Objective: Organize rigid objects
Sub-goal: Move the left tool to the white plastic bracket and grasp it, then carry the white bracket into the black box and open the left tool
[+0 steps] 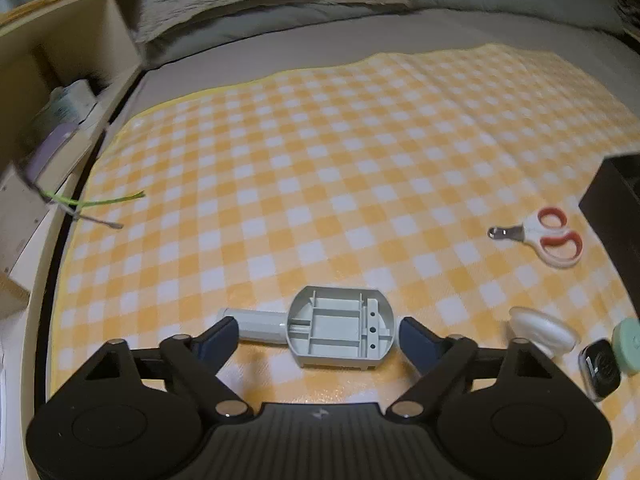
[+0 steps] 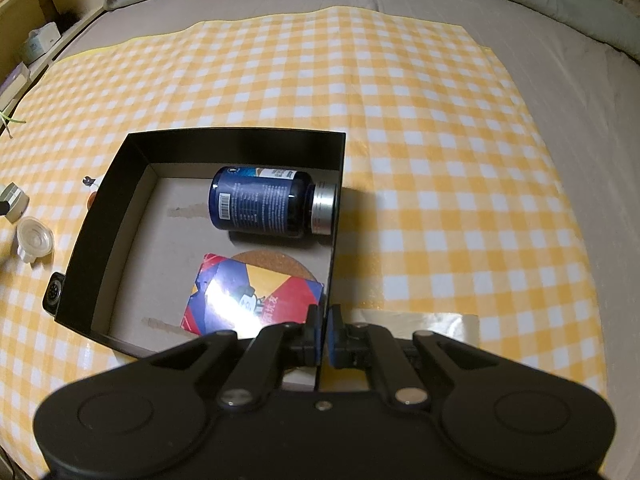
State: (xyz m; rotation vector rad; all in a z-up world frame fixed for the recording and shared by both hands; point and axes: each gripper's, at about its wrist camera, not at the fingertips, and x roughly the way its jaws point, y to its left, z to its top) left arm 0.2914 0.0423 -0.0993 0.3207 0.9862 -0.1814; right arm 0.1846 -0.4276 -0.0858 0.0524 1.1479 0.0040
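Jaws: left gripper (image 1: pixel 316 330) wide open, straddling the grey plastic tool (image 1: pixel 340 332) on the checkered cloth (image 1: pixel 320 160) — its long axis runs crosswise, handle by my left finger. Right gripper (image 2: pixel 323 330) is pinched on the near wall of the black box (image 2: pixel 335 240), bottle (image 2: pixel 264 204) and card (image 2: pixel 256 300) inside. Left is nearer; box lies to its right — I'd close across the head.

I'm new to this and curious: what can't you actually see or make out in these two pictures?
- Cork coaster, right wrist view: mostly under the colourful card.
- Scissors, right wrist view: almost wholly behind the black box wall.
- Black box, left wrist view: cut off by the edge.
- Shelf items: blurred.
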